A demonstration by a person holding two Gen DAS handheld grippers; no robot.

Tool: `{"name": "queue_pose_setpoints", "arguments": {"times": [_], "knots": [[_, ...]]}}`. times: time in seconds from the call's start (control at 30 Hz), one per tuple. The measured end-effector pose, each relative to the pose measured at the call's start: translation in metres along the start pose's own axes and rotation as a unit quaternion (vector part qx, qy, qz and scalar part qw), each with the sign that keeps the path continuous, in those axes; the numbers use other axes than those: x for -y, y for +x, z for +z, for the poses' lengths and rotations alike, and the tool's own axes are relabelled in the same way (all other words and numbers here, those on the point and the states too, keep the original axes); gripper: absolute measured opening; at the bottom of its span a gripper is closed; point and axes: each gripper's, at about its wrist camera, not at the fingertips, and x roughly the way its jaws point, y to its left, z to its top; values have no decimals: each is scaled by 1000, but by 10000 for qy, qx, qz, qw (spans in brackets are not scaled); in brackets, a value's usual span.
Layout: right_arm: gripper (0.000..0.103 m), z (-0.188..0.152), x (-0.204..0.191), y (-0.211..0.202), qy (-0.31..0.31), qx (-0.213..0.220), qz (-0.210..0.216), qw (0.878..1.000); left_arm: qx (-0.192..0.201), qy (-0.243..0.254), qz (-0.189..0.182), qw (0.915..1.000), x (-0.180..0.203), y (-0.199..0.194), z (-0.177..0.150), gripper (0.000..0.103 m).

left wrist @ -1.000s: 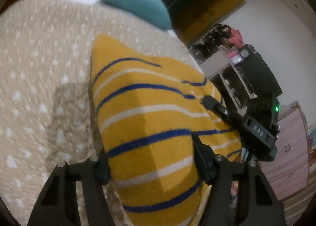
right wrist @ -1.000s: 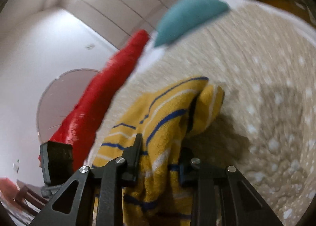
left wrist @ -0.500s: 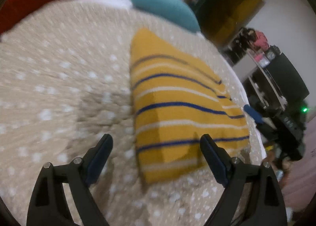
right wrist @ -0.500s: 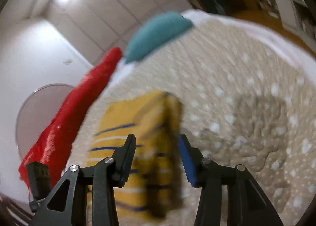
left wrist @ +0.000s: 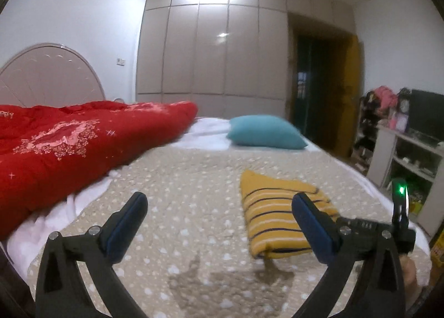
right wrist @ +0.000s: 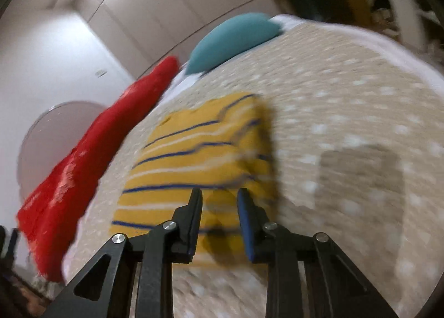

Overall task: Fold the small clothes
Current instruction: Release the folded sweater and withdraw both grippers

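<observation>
A small yellow garment with blue and white stripes lies folded flat on the beige dotted bedspread. It also shows in the right wrist view. My left gripper is wide open and empty, raised and pulled back from the garment, which lies right of centre. My right gripper is open and empty just above the garment's near edge, holding nothing. The right gripper's body also shows in the left wrist view, at the right.
A red quilt is heaped on the bed's left side. A teal pillow lies at the far end. A white shelf unit with clutter stands right of the bed. A wardrobe and a dark doorway are behind.
Both grippers have let go of the striped garment and opened. It now lies folded on the bed. The left gripper has lifted and drawn well back; the right has backed off a little.
</observation>
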Motion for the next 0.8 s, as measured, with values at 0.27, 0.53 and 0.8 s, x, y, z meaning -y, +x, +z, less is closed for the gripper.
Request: {"name": "queue_pose_setpoints", "arguments": {"times": [0.27,0.53,0.8], "knots": [[50,-32,2,-32,-99,476,-501,9976,-663,229,-450,9965,39,-8,-18,103],[58,-34,-5,-19,-400,590,-766,9945,-1870,340,-345,9812,59,22,-53,103],[58,-42,-20,-14,-828,511,-851,9916,-2248,817,175,9708,67,32,-73,103]]}}
